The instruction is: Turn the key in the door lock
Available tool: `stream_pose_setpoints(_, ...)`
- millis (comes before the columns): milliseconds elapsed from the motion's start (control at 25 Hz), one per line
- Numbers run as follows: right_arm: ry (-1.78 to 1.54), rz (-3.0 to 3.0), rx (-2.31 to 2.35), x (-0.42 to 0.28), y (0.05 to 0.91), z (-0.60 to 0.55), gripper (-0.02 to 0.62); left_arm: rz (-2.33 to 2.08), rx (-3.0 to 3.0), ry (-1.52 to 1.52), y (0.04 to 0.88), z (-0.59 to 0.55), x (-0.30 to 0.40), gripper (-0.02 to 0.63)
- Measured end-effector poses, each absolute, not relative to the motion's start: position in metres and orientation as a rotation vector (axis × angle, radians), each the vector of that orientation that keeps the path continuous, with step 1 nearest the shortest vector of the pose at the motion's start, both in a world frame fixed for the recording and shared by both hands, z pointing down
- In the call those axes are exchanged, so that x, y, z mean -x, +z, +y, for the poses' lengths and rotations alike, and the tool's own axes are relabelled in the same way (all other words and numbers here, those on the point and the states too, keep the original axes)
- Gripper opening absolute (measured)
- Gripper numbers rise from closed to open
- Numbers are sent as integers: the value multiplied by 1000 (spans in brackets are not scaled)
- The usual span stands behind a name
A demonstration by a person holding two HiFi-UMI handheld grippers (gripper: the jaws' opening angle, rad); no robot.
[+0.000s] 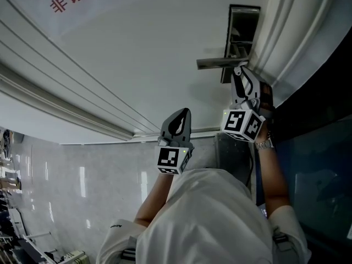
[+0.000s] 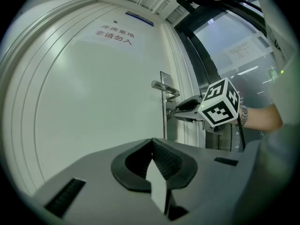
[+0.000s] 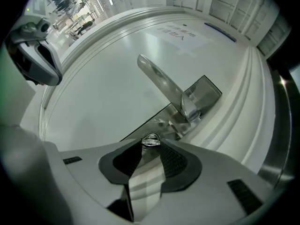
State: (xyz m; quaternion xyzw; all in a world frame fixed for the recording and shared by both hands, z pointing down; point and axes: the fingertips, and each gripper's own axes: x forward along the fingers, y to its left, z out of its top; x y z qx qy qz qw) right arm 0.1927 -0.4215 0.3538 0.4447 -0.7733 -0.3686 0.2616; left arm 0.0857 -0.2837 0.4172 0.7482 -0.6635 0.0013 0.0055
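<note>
Only my right gripper view shows the key (image 3: 151,140) between the right gripper's (image 3: 151,146) parted jaws, not clamped; head view hides it. Left gripper (image 2: 152,143) closed, empty.

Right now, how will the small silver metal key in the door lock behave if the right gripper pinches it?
Small silver metal key: probably rigid. Shiny narrow head may slip when pinched. Seated in steel lock plate, likely won't drop.
</note>
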Motion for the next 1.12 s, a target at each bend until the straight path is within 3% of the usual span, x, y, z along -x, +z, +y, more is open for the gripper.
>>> stream_pose_setpoints(480,-585,-2420,-1433,-194,349,-423,118,-2085,-2335,23,419,-283,-80,9)
stream_pose_setpoints(1120,401,-2863,-1586,-203,348,-429,118,-2117,-2309,40,422,-280,-63,9)
